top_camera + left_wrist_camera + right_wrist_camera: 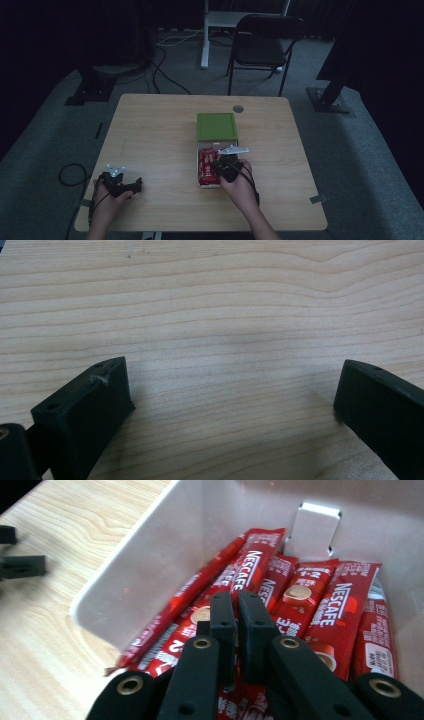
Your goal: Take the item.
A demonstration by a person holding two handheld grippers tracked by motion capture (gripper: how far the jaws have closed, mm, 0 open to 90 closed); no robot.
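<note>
Right tool (pixel 236 605) closed on a red coffee stick (pixel 235 582) inside the white box (pixel 125 580). Stick runs long, away from the tool. Left tool (pixel 230 400) open, far off.

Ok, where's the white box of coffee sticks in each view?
High view: white box right of centre, nearer than the green lid.
Right gripper view: box upper right, red sticks inside, past the right gripper, tongs shut.
Left gripper view: bare wood between the left gripper, tongs open.
Shared: wooden tabletop.
</note>
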